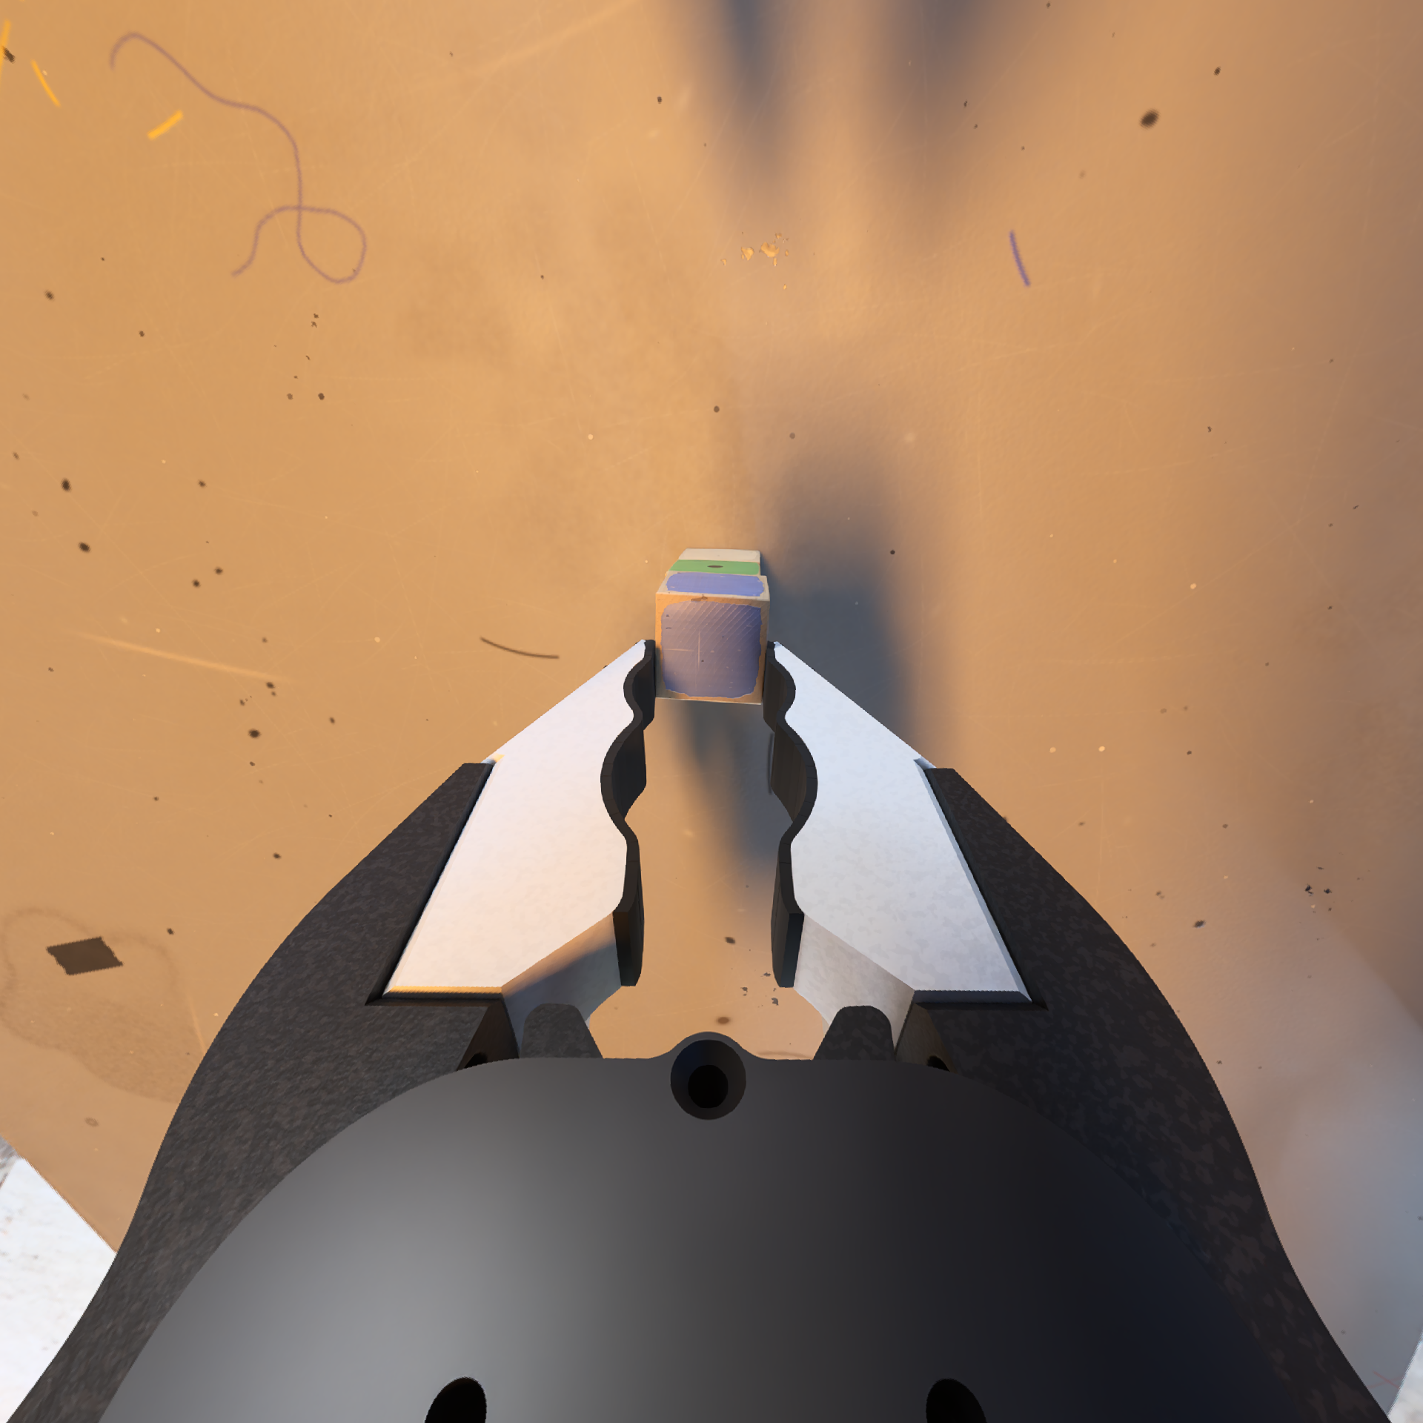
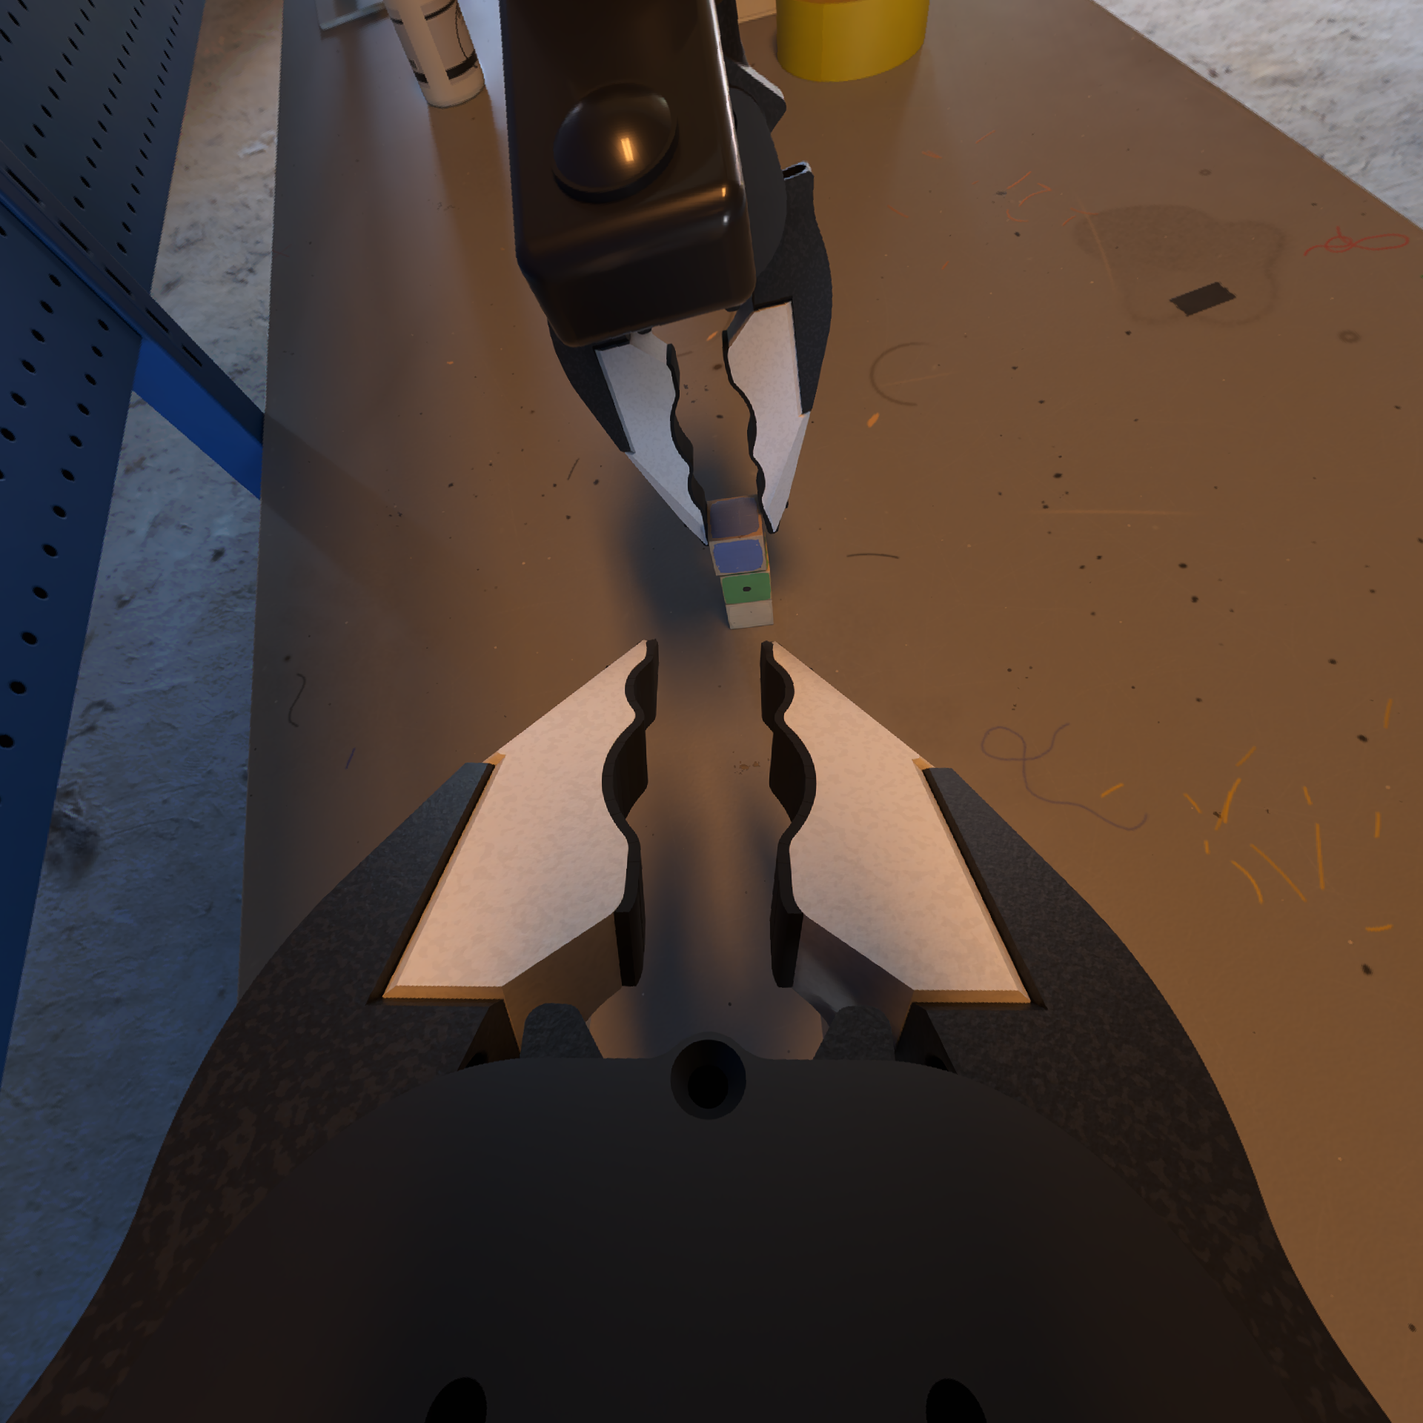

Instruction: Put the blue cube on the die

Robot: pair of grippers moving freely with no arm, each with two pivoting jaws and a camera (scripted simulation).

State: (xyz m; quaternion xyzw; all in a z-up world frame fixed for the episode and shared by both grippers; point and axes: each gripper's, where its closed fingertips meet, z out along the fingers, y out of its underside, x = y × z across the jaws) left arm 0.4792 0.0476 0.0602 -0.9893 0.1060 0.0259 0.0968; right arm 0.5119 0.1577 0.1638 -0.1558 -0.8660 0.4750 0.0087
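Observation:
The blue cube (image 1: 710, 651) is pinched between the fingertips of my left gripper (image 1: 710, 664), which is shut on its two sides. Right under it is the die (image 1: 714, 567), which shows a green face with a dark dot and a white face. In the right wrist view the left gripper (image 2: 738, 527) comes down from above with the blue cube (image 2: 738, 553) on top of the die (image 2: 745, 590). I cannot tell whether a gap is left between them. My right gripper (image 2: 708, 651) is open and empty, low over the table just in front of the die.
The brown table (image 2: 1078, 616) is scuffed and speckled. A yellow container (image 2: 847, 35) and a white bottle (image 2: 435, 54) stand at its far end. A blue perforated panel (image 2: 69, 308) runs along the left beyond the table edge. A small black patch (image 2: 1201, 299) lies at the right.

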